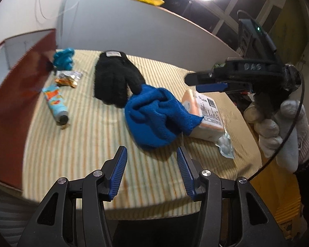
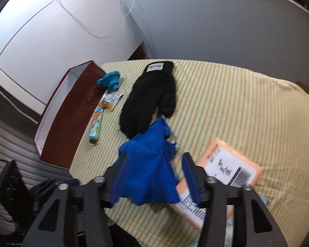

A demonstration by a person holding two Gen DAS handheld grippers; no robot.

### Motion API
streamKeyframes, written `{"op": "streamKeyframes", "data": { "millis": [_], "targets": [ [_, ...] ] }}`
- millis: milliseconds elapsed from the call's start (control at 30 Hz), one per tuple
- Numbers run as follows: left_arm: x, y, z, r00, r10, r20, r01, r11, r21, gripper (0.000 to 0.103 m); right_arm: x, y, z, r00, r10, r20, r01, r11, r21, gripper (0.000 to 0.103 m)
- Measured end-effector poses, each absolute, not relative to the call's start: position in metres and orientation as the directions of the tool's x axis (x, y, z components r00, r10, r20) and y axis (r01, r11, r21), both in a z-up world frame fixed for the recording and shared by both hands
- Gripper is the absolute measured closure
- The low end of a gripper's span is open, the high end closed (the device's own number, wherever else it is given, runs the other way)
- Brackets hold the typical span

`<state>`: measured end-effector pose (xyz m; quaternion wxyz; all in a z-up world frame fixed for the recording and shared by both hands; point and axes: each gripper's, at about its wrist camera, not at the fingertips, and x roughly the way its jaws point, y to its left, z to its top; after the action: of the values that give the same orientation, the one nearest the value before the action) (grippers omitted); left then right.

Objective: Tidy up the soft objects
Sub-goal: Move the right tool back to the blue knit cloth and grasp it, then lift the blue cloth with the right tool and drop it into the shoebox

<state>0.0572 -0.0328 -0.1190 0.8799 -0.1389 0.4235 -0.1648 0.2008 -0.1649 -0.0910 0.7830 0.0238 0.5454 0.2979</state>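
A crumpled blue knit cloth (image 1: pixel 154 119) lies on the striped table cover, partly over an orange packet (image 1: pixel 204 115). A black knit glove (image 1: pixel 115 78) lies just behind it, a fingertip touching the cloth. My left gripper (image 1: pixel 151 162) is open and empty, just in front of the cloth. My right gripper (image 1: pixel 195 82) hovers above the orange packet at the right. In the right wrist view my right gripper (image 2: pixel 154 175) is open, with the blue cloth (image 2: pixel 148 168) between and below its fingers and the glove (image 2: pixel 150 100) beyond.
A dark red open box (image 2: pixel 70 111) stands at the table's left edge. Beside it lie a teal ridged toy (image 2: pixel 109 81), a small snack sachet (image 2: pixel 111 100) and a printed tube (image 2: pixel 95 125). A clear bag of white pellets (image 1: pixel 225 144) lies by the orange packet (image 2: pixel 222 177).
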Motion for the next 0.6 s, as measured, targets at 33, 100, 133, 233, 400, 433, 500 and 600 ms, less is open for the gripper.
{"op": "streamKeyframes", "data": {
  "millis": [33,100,133,233,400,433,500,600],
  "targets": [
    [0.061,-0.034,-0.121,0.584,-0.409,-0.702,0.170,0.906,-0.387,0.052,0.202,-0.163,-0.094,0.211,0.507,-0.836,-0.442,0.812,0.381,0.037],
    [0.067,-0.035,-0.126,0.580,-0.410,-0.704,0.162,0.905,-0.393,0.048,0.204,-0.160,-0.099,0.190,0.516,-0.835,-0.442,0.805,0.397,0.037],
    [0.070,-0.035,-0.127,0.576,-0.418,-0.703,0.166,0.901,-0.400,0.045,0.206,-0.157,-0.103,0.184,0.512,-0.839,-0.440,0.806,0.395,0.037],
    [0.079,-0.038,-0.131,0.566,-0.430,-0.704,0.171,0.896,-0.410,0.044,0.209,-0.150,-0.115,0.155,0.506,-0.848,-0.438,0.805,0.400,0.037],
    [0.099,-0.044,-0.143,0.531,-0.457,-0.713,0.174,0.883,-0.437,0.044,0.210,-0.137,-0.133,0.105,0.511,-0.853,-0.446,0.791,0.419,0.037],
    [0.103,-0.045,-0.146,0.527,-0.463,-0.713,0.174,0.880,-0.443,0.044,0.210,-0.134,-0.137,0.097,0.507,-0.856,-0.451,0.789,0.417,0.037],
    [0.109,-0.049,-0.150,0.515,-0.480,-0.710,0.177,0.870,-0.460,0.044,0.209,-0.130,-0.143,0.082,0.504,-0.860,-0.456,0.786,0.417,0.037],
    [0.114,-0.053,-0.153,0.508,-0.494,-0.706,0.177,0.862,-0.476,0.044,0.207,-0.124,-0.151,0.063,0.497,-0.865,-0.459,0.785,0.417,0.037]
  ]
}}
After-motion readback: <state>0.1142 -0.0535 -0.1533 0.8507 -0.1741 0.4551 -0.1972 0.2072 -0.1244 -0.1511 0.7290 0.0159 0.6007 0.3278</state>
